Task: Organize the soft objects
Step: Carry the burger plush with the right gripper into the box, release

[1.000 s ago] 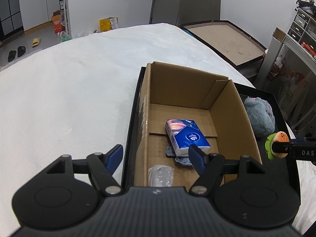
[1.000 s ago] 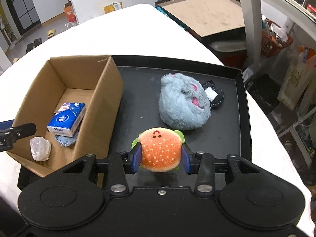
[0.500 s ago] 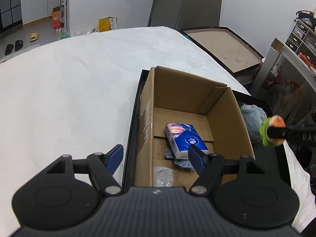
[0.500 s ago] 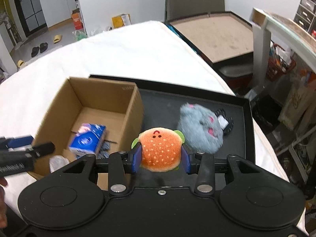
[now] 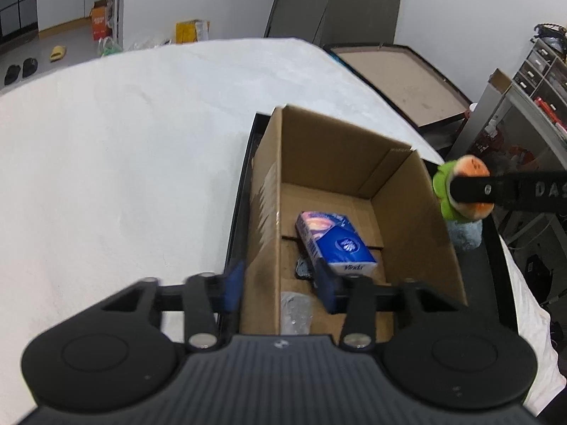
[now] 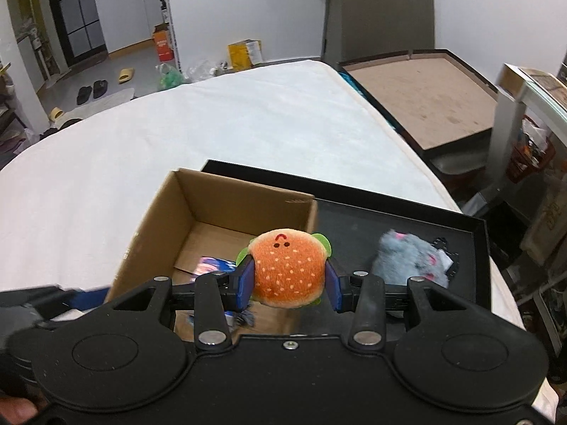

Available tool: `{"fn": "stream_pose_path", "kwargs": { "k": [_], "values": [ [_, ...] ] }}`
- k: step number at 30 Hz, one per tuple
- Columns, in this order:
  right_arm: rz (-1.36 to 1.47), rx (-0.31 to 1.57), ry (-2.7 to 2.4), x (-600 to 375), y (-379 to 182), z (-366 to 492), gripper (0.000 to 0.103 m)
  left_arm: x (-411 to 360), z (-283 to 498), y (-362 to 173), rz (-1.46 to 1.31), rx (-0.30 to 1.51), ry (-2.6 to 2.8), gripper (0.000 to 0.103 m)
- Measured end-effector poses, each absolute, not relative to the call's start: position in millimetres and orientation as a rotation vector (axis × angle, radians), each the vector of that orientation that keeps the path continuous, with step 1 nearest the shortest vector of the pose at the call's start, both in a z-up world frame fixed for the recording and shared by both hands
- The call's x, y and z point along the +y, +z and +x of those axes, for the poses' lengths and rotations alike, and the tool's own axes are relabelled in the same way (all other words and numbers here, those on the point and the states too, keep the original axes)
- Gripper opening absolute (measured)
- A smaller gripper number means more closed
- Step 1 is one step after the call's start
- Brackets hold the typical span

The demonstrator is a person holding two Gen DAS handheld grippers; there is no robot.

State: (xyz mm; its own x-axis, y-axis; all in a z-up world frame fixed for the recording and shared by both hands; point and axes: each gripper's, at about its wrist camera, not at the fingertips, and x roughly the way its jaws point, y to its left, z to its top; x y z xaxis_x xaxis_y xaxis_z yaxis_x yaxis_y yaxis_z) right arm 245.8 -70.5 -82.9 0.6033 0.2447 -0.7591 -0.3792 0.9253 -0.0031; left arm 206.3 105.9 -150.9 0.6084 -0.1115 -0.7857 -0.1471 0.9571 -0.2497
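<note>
My right gripper [image 6: 288, 285] is shut on an orange plush burger [image 6: 287, 269] and holds it in the air over the right wall of the open cardboard box [image 6: 226, 212]. The burger also shows in the left wrist view [image 5: 464, 191], above the box's right wall [image 5: 418, 219]. Inside the box lie a blue tissue pack [image 5: 335, 244], a dark cloth [image 5: 303, 267] and a clear plastic wad [image 5: 294, 310]. My left gripper [image 5: 280, 283] is open, its fingers either side of the box's near left wall. A grey plush [image 6: 411, 256] lies on the black tray [image 6: 354, 226].
The tray and box sit on a white-covered surface [image 5: 124, 177]. A small black item [image 6: 448, 256] lies beside the grey plush. A second framed board [image 6: 421, 95] stands beyond the surface's right edge, with shelving and clutter at the far right.
My right gripper has lifted the burger up and left, from above the tray to over the box's right wall. My left gripper has moved right to straddle the box's left wall.
</note>
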Motion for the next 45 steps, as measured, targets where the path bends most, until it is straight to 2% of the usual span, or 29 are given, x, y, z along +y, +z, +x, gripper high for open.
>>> {"fn": "stream_pose_path", "kwargs": {
  "k": [4,11,18,31,36,41,44,45],
  "values": [
    [-0.170,0.850,0.389,-56.3,-81.6,245.6,0.041,106.9,205.7,-152.0,-0.292,0.925,0.038,0.019],
    [-0.177,0.851,0.432,-35.2,-81.2,242.7,0.041,111.2,203.9,-152.4,-0.309,0.928,0.041,0.016],
    [-0.163,0.800,0.506,-24.0,-72.9,234.1,0.060,111.8,204.1,-152.7,-0.314,0.929,0.042,0.016],
    [-0.175,0.812,0.412,-64.2,-79.8,236.3,0.070,107.7,205.0,-151.2,-0.302,0.928,0.053,0.017],
    [-0.199,0.801,0.389,-81.5,-79.7,233.7,0.081,102.4,202.9,-144.8,-0.276,0.907,0.061,0.017],
    [-0.225,0.802,0.371,-97.2,-79.0,237.7,0.090,96.6,204.4,-140.7,-0.258,0.906,0.069,0.022],
    [-0.230,0.800,0.359,-107.1,-80.1,239.6,0.093,96.5,206.9,-138.5,-0.267,0.906,0.079,0.032],
    [-0.228,0.801,0.357,-110.5,-81.3,240.5,0.094,96.6,207.1,-138.1,-0.271,0.904,0.082,0.039]
  ]
}}
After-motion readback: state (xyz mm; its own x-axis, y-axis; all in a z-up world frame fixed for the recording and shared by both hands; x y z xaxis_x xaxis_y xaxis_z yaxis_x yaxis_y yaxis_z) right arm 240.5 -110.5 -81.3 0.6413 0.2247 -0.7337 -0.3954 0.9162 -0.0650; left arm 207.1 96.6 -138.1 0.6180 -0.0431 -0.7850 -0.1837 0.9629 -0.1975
